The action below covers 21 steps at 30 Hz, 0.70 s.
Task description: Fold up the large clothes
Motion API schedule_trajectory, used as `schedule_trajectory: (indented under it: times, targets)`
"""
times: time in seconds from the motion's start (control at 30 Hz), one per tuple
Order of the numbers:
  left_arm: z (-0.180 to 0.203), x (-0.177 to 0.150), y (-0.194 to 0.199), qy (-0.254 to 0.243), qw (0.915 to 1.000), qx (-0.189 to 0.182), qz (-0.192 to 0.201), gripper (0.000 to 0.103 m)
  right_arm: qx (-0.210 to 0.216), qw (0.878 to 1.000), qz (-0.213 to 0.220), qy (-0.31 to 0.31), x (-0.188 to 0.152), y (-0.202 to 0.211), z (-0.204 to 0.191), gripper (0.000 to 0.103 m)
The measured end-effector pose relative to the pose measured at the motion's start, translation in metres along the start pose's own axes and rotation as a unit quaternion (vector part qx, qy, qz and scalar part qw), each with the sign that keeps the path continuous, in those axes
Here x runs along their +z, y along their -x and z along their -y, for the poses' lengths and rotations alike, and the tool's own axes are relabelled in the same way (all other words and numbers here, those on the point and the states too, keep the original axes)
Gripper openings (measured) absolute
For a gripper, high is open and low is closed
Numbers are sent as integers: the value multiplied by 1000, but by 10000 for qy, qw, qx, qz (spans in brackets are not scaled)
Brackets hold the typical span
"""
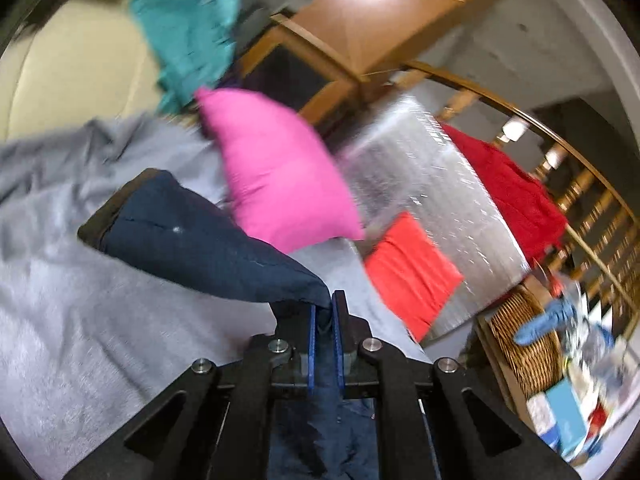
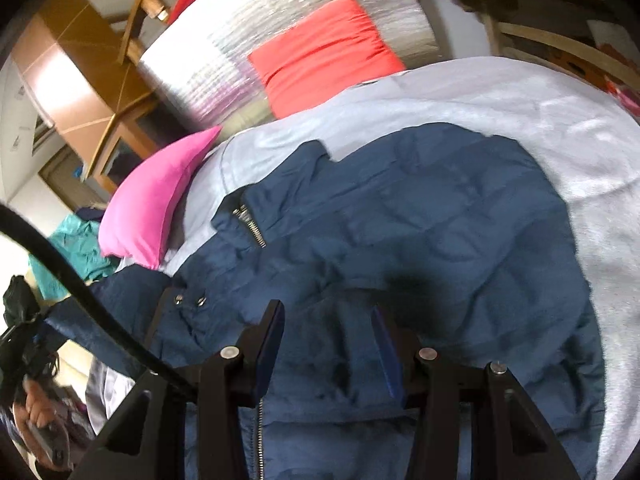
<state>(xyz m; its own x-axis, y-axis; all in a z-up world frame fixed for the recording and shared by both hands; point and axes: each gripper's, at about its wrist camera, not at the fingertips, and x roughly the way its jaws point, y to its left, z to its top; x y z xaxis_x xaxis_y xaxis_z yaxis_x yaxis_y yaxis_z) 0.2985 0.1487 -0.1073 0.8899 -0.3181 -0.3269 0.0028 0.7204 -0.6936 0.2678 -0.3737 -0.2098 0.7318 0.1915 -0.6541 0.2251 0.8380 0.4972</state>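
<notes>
The left gripper (image 1: 324, 312) is clamped tight on a fold of the dark blue jacket (image 2: 400, 240). The cloth is pinched between its two blue pads and lifts up in a pointy tent toward 10 o'clock in the left wrist view. More of the jacket hangs down under the gripper.

The right gripper (image 2: 328, 328) has its jaws apart. It hangs over the jacket, and nothing is pinched between its fingers. Whether its tips touch the cloth is hard to tell.

Most of the jacket lies spread on a gray blanket (image 2: 540, 112). Its silver zipper (image 2: 252, 228) shows at about 9 o'clock from the middle of the right wrist view.

A pink pillow (image 1: 276, 172) sits on the blanket just past the jacket, at about 12 o'clock from the left gripper. A red pillow (image 1: 412, 272) leans on a shiny silver pad (image 1: 420, 184) at 2 o'clock. A dark red cloth (image 1: 516, 196) hangs over a wooden rail behind the pad. A teal cloth (image 1: 188, 28) is at 11 o'clock, far up. A woven basket (image 1: 524, 344) stands at 3 o'clock.

A black cable (image 2: 80, 284) crosses the left side of the right wrist view, in front of the jacket's edge.
</notes>
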Motion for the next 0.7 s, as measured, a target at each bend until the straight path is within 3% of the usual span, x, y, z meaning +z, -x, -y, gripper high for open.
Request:
schedule_trajectory:
  times: [0.4,0.57,0.63,0.7]
  targets:
    - [66,-34,-3,-1103,9927,-467,-163,6,-121,9994,86,-308,12,12,25,49]
    - [74,-47,-18,-1412,9897,-102,-231,6,-172,9993,17,-327,11,12,28,49]
    - [69,-54,-30,-1379,9894,16,-452,11,-173,9993,25,-328,11,12,29,49]
    - [63,-60,-44,-1349,9878,84,-778,26,-179,9993,22,-320,11,13,29,49]
